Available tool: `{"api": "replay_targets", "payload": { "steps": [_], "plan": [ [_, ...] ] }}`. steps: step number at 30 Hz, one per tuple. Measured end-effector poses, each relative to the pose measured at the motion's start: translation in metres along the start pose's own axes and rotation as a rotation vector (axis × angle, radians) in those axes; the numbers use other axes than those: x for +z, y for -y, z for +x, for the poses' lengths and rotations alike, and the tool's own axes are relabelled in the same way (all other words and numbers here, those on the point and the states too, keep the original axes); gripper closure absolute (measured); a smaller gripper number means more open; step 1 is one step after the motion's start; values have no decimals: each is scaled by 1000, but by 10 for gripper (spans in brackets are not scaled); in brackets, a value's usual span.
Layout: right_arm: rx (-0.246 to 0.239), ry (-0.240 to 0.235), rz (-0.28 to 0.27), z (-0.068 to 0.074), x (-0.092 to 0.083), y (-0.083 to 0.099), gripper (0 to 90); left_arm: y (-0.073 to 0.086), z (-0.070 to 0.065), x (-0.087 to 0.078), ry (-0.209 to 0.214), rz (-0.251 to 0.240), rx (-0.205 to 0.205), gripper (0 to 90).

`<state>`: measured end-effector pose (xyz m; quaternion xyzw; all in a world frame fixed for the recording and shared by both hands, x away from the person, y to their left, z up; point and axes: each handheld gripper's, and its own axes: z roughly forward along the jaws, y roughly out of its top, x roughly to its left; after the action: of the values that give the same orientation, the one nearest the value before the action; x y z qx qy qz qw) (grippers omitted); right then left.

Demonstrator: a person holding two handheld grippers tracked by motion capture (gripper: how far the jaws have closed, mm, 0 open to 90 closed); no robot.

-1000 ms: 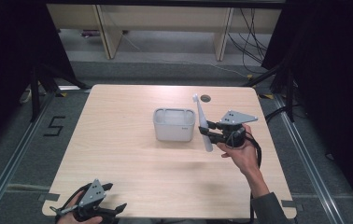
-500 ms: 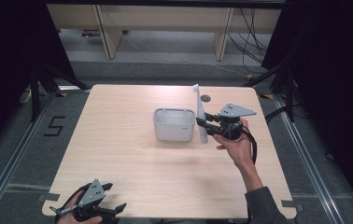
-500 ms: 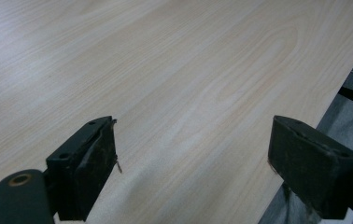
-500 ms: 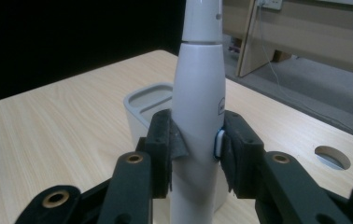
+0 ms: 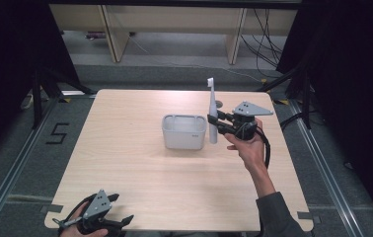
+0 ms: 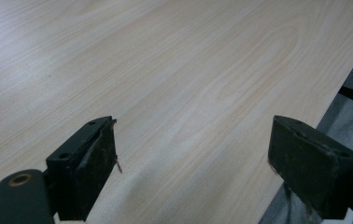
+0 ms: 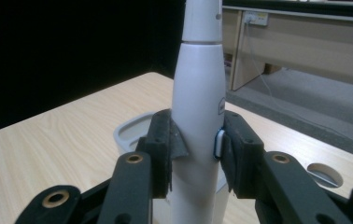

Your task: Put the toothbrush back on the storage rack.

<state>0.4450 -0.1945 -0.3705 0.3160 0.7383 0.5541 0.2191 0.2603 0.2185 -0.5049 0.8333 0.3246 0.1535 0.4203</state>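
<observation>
While right hand stays raised over table (image 5: 140, 173) in high view, right gripper (image 5: 216, 125) pinches white electric toothbrush (image 5: 212, 111) upright, just right of white rectangular container (image 5: 184, 132), lower end off tabletop. Left gripper (image 5: 120, 223) low at near left edge, well apart.

Left gripper view: jaws spread wide, nothing between, bare wood grain beneath.

Right gripper view: jaws clamped on toothbrush (image 7: 198, 121) handle from both sides; container (image 7: 130, 133) rim behind; round hole (image 7: 325, 174) in tabletop at right.

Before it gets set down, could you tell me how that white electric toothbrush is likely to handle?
The white electric toothbrush looks rigid, staying straight in the right gripper. Its smooth, rounded plastic body may slip or roll. Tall and narrow, it would probably tip if stood beside the white plastic holder.
</observation>
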Motion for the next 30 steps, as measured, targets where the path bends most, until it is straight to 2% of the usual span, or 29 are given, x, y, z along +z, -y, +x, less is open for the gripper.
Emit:
{"api": "replay_targets", "payload": {
  "steps": [2, 4, 5, 9, 13, 14, 16, 17, 18, 19, 20, 21, 23, 24, 26, 30],
  "plan": [
    [-3, 9, -11, 0, 1, -3, 669, 0, 0, 0, 1, -2, 0, 147],
    [2, -3, -9, -1, 1, -5, 669, 0, -1, 0, 3, -7, -7, 147],
    [8, 1, -21, 0, 1, -7, 668, 0, 0, 0, -1, 0, 3, 147],
    [-20, 7, -24, 1, 3, -13, 668, 0, 0, 0, 0, 0, 2, 147],
    [1, -5, -29, 3, 7, -18, 669, 0, 0, 0, 1, -1, 2, 147],
    [-19, 5, -43, 2, 9, -22, 669, 0, 2, -1, -2, 19, 22, 147],
    [-2, -6, -40, 5, 13, -25, 669, 0, -1, 1, 7, -5, -10, 147],
    [-2, -6, -40, 5, 13, -25, 669, 0, -1, 1, 7, -5, -10, 147],
    [-23, 5, -50, 5, 17, -28, 668, 0, 0, 0, 2, 1, 8, 147],
    [-23, 5, -50, 5, 17, -28, 668, 0, 0, 0, 2, 1, 8, 147],
    [3, -1, -49, 7, 19, -28, 668, 0, 0, 0, 2, -2, 1, 147],
    [-11, 1, -54, 6, 24, -30, 668, 0, 2, -1, -5, 14, 18, 147],
    [-21, 14, -50, 5, 29, -29, 668, 0, 1, -1, 0, 5, 15, 147],
    [-18, 14, -41, 4, 31, -29, 668, 0, -1, 0, 6, -7, -7, 147],
    [-3, 22, -42, 3, 34, -28, 668, 0, 0, 0, 1, 3, 8, 147],
    [7, 29, -38, -4, 44, -25, 668, 0, 0, -1, 6, -3, 0, 147]
  ]
}}
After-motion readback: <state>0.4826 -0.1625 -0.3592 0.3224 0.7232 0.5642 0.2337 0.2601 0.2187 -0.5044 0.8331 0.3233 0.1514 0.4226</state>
